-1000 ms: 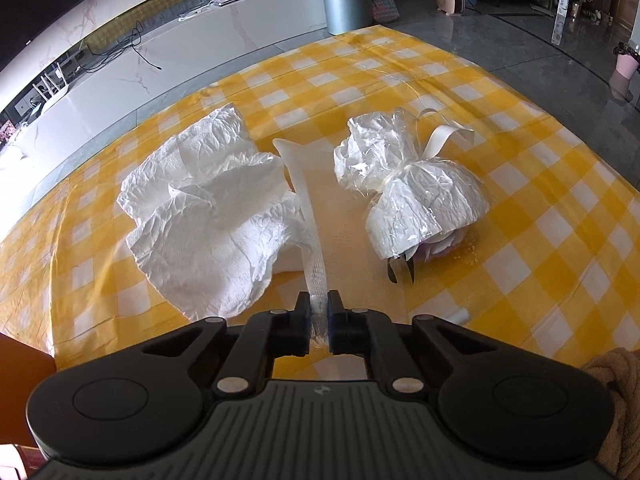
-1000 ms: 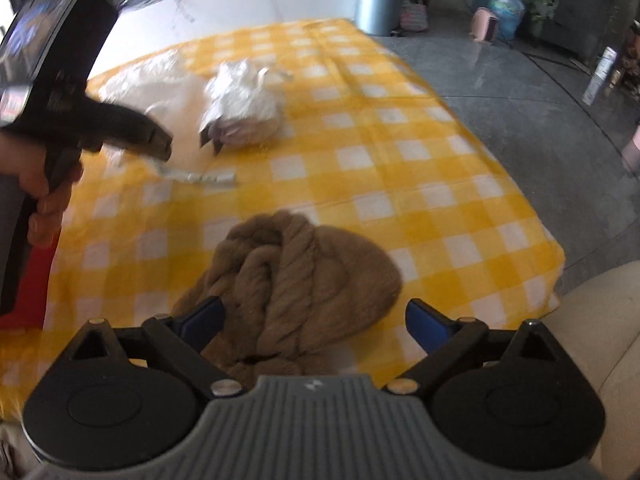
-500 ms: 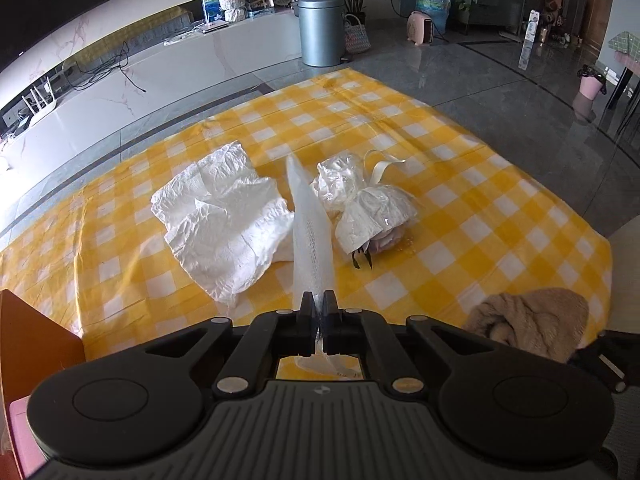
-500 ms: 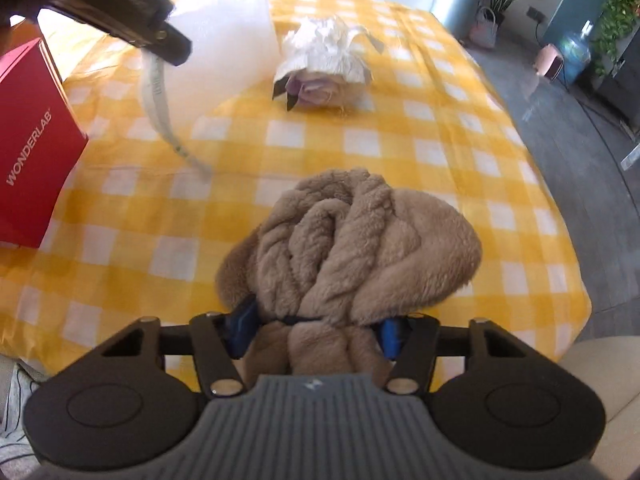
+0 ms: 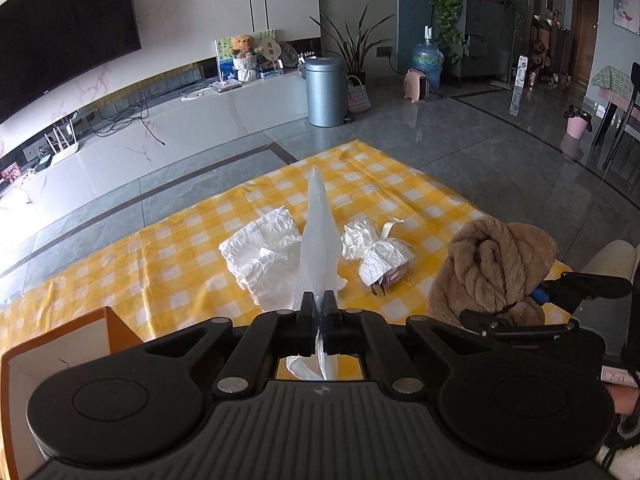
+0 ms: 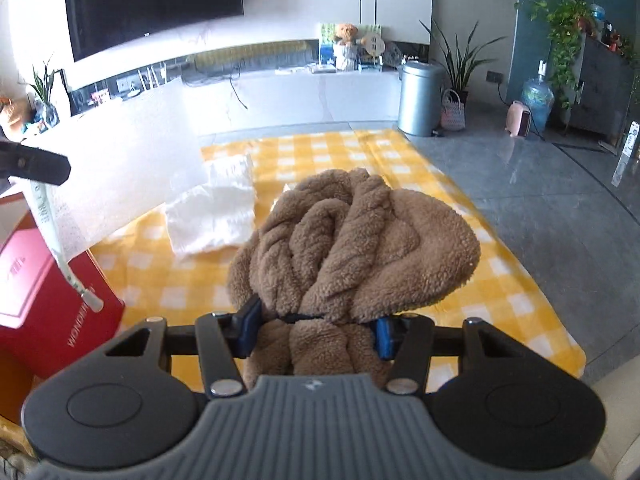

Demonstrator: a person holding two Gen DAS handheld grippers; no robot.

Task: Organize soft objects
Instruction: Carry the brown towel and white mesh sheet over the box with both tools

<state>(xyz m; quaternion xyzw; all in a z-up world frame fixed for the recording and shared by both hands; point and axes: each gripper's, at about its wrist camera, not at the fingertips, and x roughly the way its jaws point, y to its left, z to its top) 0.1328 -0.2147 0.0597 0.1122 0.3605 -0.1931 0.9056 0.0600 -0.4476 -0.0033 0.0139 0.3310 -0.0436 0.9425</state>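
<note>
My left gripper point(image 5: 319, 300) is shut on the edge of a frosted plastic bag point(image 5: 318, 232), held up in the air above the yellow checked table point(image 5: 180, 248). In the right wrist view the bag point(image 6: 120, 160) hangs as a wide sheet at the left. My right gripper point(image 6: 316, 320) is closing its jaws on a brown fleece bundle point(image 6: 352, 240), and the blue pads press into it. That bundle point(image 5: 492, 264) is lifted off the table at the right of the left wrist view. A crumpled white cloth point(image 5: 264, 256) and a white wrapped bundle with ribbon point(image 5: 380, 256) lie on the table.
A red box point(image 6: 48, 300) stands at the table's near left corner, below the hanging bag. Its open orange inside point(image 5: 60, 344) shows in the left wrist view. Beyond the table are grey floor, a metal bin point(image 5: 325, 92) and a low white cabinet.
Both grippers have risen. The bag came off the table and now hangs from my left gripper. My right gripper shut on the brown fleece and lifted it.
</note>
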